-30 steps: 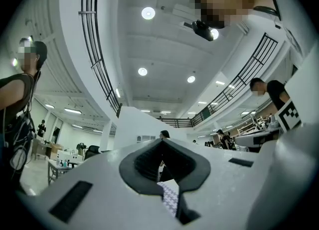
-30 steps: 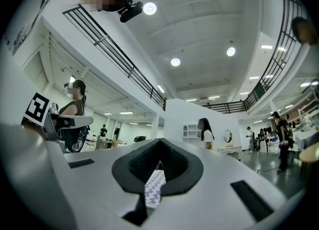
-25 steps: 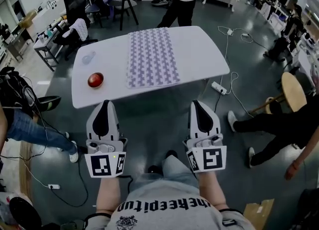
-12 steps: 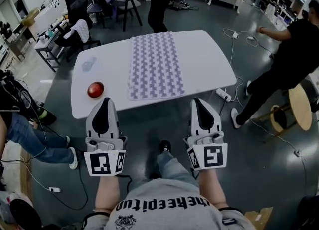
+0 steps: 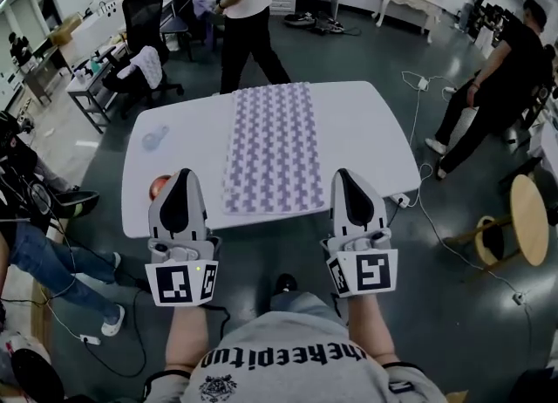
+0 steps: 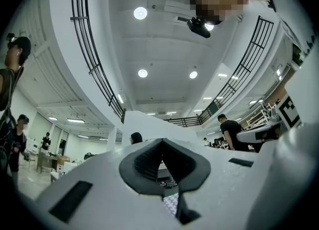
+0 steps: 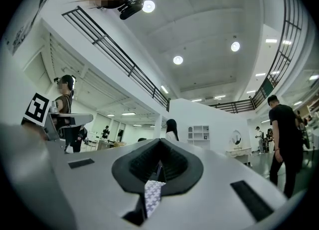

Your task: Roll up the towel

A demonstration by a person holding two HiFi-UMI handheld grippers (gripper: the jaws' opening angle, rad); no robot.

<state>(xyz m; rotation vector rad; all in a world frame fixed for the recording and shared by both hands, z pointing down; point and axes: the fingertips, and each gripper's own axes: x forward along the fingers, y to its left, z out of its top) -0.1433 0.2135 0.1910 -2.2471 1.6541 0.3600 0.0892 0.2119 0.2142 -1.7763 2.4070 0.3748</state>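
Observation:
A purple-and-white patterned towel (image 5: 270, 146) lies flat and unrolled along the middle of the white table (image 5: 366, 131). Both grippers are held side by side at the table's near edge, pointing a little upward. My left gripper (image 5: 180, 176) is shut and holds nothing, its tip just left of the towel's near corner. My right gripper (image 5: 345, 175) is also shut and empty, just right of the towel. A sliver of the towel (image 6: 171, 203) shows below the left gripper (image 6: 162, 143) in its own view, and another sliver of the towel (image 7: 153, 194) shows below the right gripper (image 7: 160, 145).
A red round object (image 5: 159, 186) sits on the table, half hidden behind the left gripper; a clear plastic item (image 5: 155, 138) lies farther back. A person in white (image 5: 244, 26) walks beyond the table, another in black (image 5: 497, 70) at right. A wooden stool (image 5: 532, 218) and cables (image 5: 418, 201) are on the floor at right.
Both grippers and the view have moved forward, so the table is now right under their tips. The person behind the table walked left; the person at right moved farther back.

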